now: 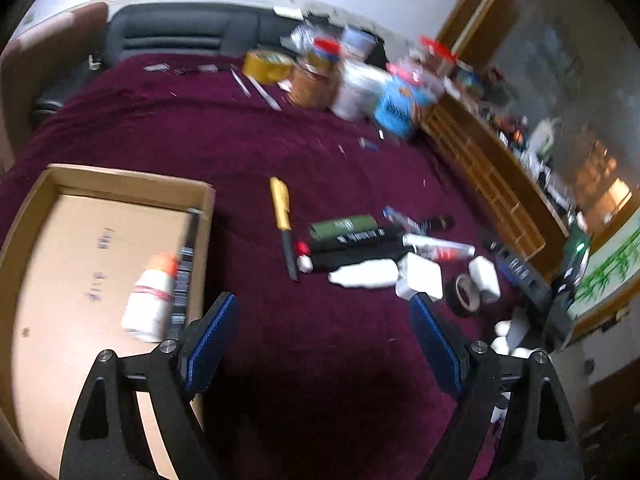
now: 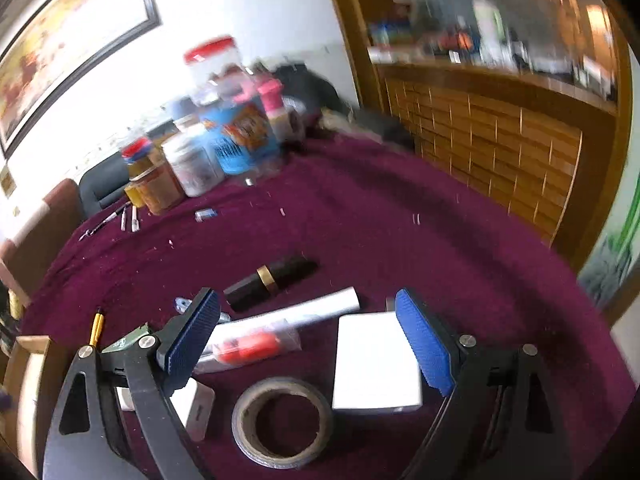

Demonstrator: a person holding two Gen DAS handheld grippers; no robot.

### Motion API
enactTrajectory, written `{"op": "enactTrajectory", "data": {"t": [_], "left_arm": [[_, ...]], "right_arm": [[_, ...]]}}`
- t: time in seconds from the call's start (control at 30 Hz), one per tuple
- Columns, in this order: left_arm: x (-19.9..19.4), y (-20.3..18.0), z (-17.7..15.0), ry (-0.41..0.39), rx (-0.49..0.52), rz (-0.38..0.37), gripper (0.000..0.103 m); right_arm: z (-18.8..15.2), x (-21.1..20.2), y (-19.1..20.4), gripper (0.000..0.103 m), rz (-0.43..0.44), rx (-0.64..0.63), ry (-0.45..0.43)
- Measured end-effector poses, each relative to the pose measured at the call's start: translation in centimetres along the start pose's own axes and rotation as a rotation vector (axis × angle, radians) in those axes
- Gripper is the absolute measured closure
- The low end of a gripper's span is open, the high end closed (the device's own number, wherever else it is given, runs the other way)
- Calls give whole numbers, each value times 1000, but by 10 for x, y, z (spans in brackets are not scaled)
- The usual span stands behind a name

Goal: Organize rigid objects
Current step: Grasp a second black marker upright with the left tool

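The table (image 1: 320, 340), under maroon cloth, carries a cardboard box (image 1: 120, 184) at lower left of the left view, one white bottle (image 1: 150, 304) already inside; sorting seems barely begun. Both the left hand-held gripper (image 1: 324, 332) and right hand-held gripper (image 2: 308, 340) gape wide, empty; the right, above the white box (image 2: 376, 364), tape roll (image 2: 282, 424) and packaged tube (image 2: 256, 340) low in its view, likely must descend and close on one.

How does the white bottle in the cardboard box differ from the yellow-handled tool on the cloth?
The white bottle is squat and fat with an orange cap; the yellow-handled tool is long and thin with a dark tip. The bottle lies inside the cardboard box; the tool lies outside on the maroon cloth. Both lie flat, ungripped.
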State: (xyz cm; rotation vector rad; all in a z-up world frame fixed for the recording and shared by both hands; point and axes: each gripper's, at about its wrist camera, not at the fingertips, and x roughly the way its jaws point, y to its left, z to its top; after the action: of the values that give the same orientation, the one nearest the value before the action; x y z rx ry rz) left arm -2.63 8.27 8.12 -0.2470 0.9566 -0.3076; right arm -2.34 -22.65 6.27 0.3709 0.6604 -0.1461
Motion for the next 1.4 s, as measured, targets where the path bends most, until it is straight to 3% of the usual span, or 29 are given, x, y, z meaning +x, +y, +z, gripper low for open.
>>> {"op": "enactTrajectory", "data": {"t": [0.07,0.3,0.4,0.5,0.53,0.83,1.03,1.2,1.27,1.33,1.4], "left_arm": [[20,-14,6,32,11,9,21],[91,-53,33,99,136,86,23],[111,-68,24,127,254,152,46],[108,-72,8,164,268,107,77],[104,-73,1,168,283,109,81],[52,-84,-58,207,344,13,81],[43,-90,-51,172,304,-12,69],[91,-103,-24,191,315,40,69],[102,-103,-15,178,306,56,71],[102,-98,-13,172,288,77,91],[96,-90,-17,180,268,50,92]], "right_arm": [[0,1,-4,14,43,38,11],[-6,1,8,14,97,-10,45],[-8,3,13,14,107,-31,51],[-10,4,15,14,115,-38,61],[-10,5,16,14,114,-41,63],[-15,6,22,14,87,-82,79],[-13,5,19,14,91,-66,78],[-13,5,19,14,88,-71,79],[-13,5,18,14,83,-72,78],[-12,5,16,14,75,-66,74],[-11,5,13,14,71,-52,72]]}}
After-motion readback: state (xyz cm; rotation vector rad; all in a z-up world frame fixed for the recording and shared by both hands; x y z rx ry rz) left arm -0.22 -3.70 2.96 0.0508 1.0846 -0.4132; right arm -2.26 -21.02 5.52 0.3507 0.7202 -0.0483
